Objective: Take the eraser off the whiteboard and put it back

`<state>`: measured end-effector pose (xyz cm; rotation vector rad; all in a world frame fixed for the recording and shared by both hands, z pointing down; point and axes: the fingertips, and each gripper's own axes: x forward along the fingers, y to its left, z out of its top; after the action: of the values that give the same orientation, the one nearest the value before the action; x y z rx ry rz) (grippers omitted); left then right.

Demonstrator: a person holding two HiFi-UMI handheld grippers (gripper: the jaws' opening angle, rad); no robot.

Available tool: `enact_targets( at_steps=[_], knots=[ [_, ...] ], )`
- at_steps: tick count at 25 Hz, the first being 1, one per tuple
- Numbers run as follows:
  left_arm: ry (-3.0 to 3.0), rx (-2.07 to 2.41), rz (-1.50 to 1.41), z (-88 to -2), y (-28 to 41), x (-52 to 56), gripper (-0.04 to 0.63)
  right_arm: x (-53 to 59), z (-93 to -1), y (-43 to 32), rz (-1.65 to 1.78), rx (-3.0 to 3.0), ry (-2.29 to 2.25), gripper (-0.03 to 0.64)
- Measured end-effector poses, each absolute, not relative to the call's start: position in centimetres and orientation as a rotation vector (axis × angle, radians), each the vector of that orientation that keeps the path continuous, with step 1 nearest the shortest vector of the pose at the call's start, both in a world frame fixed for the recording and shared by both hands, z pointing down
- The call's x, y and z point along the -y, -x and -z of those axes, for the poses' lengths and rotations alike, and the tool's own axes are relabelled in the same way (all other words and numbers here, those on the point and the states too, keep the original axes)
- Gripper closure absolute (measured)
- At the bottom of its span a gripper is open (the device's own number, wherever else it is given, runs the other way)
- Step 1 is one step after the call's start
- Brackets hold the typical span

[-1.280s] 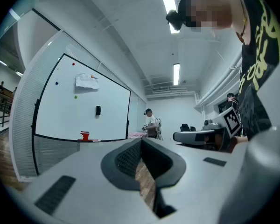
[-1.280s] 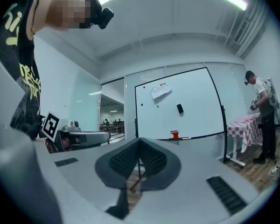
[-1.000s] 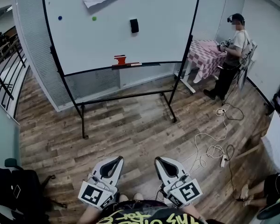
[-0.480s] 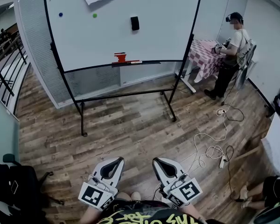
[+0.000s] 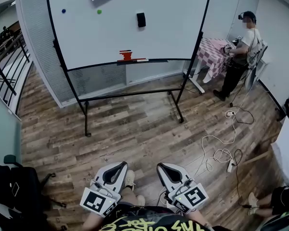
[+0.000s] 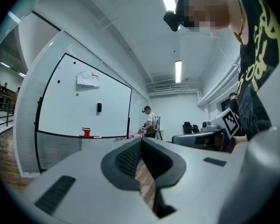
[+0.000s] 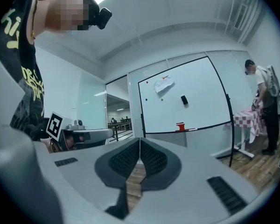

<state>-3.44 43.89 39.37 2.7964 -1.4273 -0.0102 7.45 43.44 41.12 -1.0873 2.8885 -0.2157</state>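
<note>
Step in hand: approach, no reach begun. Eraser sits on the whiteboard, just right of centre and well above its bottom edge. Left gripper and right gripper are both pressed together, empty, well apart from the board. Next: close in, then spread one gripper's jaws around the eraser.

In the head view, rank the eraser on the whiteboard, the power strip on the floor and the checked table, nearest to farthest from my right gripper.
1. The power strip: on the floor, just to the right of the right gripper.
2. The eraser: stuck on the whiteboard, ahead and slightly left.
3. The checked table: behind the whiteboard's right edge, far right.
</note>
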Motion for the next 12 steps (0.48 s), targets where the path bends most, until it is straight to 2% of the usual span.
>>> enact_targets(
  at_steps=[12],
  knots=[
    [-2.834, 1.418, 0.039, -38.7, 4.2, -40.0, 0.588, -39.9, -40.0, -6.8, 0.164, -2.872, 1.11, 0.606]
  ],
)
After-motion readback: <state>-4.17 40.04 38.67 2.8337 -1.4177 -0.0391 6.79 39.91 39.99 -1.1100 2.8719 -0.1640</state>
